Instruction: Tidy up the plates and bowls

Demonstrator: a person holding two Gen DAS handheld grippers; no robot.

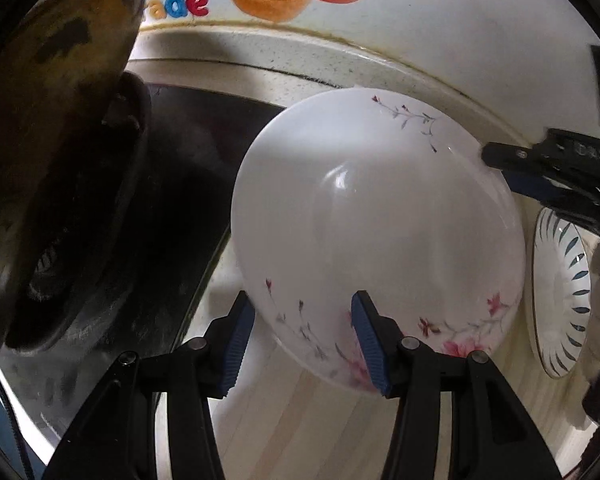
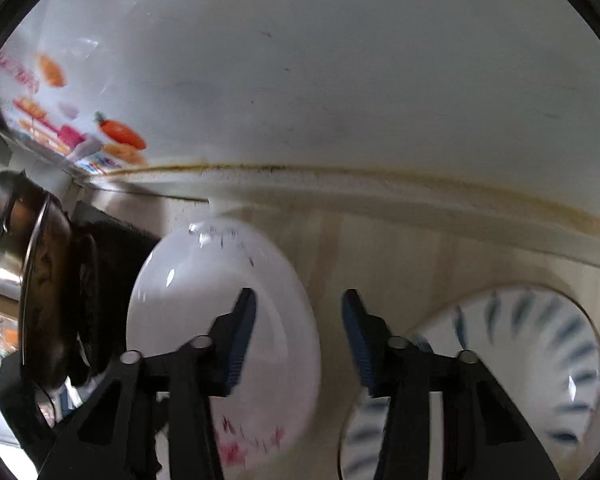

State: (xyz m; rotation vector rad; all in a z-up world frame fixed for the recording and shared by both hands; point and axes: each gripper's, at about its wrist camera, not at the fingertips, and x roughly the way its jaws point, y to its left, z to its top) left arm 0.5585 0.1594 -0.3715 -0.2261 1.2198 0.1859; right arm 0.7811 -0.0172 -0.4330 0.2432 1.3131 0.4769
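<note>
Left wrist view: the left gripper (image 1: pixel 302 340) hangs with jaws apart astride the floral plate's (image 1: pixel 380 232) near rim, gripping nothing. Beyond, the right gripper (image 2: pixel 300 336), also apart and empty, hovers between it and the blue-striped plate (image 2: pixel 540 360). Closing off-centre could tip the floral plate against the dark wok (image 1: pixel 52 140) at far left.

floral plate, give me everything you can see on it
The floral plate is round, glossy white, ceramic-looking, with pink blossoms and thin grey sprigs along its rim. It lies on the pale wood-grain counter beside the dark stove. The left gripper is open and straddles its near edge; whether the pads touch is unclear. The blue-striped plate sits apart.
</note>
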